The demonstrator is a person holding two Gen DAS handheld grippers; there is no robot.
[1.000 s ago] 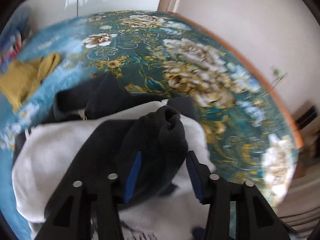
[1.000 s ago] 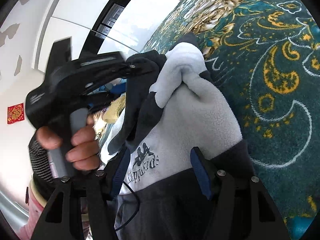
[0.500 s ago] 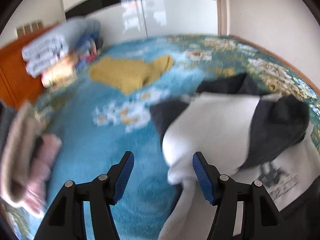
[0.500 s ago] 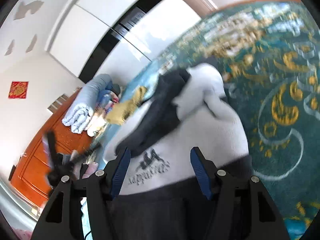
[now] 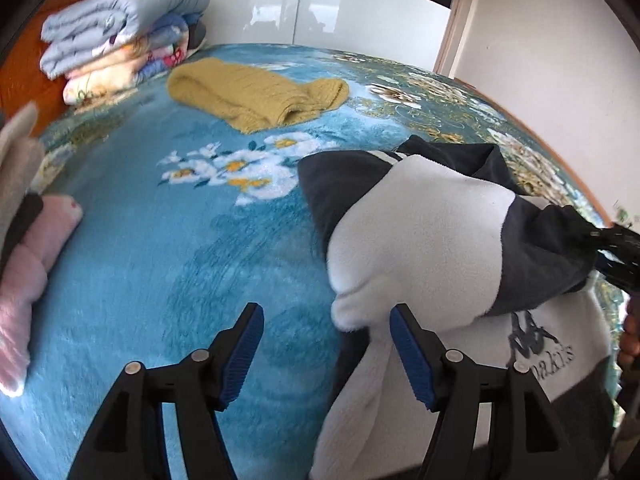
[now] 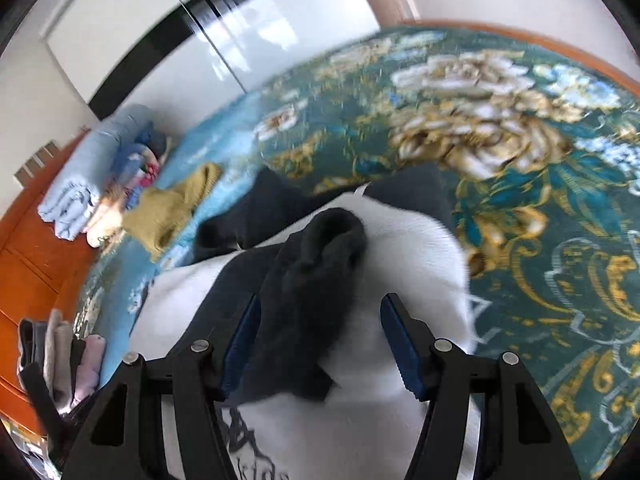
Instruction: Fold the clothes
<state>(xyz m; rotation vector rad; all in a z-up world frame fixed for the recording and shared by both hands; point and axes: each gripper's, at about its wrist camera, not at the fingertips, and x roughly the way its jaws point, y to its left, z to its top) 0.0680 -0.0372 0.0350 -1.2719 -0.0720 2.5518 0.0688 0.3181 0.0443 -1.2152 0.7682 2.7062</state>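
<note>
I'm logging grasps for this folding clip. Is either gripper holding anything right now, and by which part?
Nothing is held. The left gripper is open over the blanket beside the fleece top; the right gripper is open around its dark sleeve, pads not closed.

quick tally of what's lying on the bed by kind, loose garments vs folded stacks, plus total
Loose garments: 2, the white and dark fleece sweatshirt and the mustard knit sweater.
Folded bedding stack at the far end: 1.
Pile of pink and grey clothes at the bed's edge: 1; the number of pieces cannot be told.
Total: 4.
</note>
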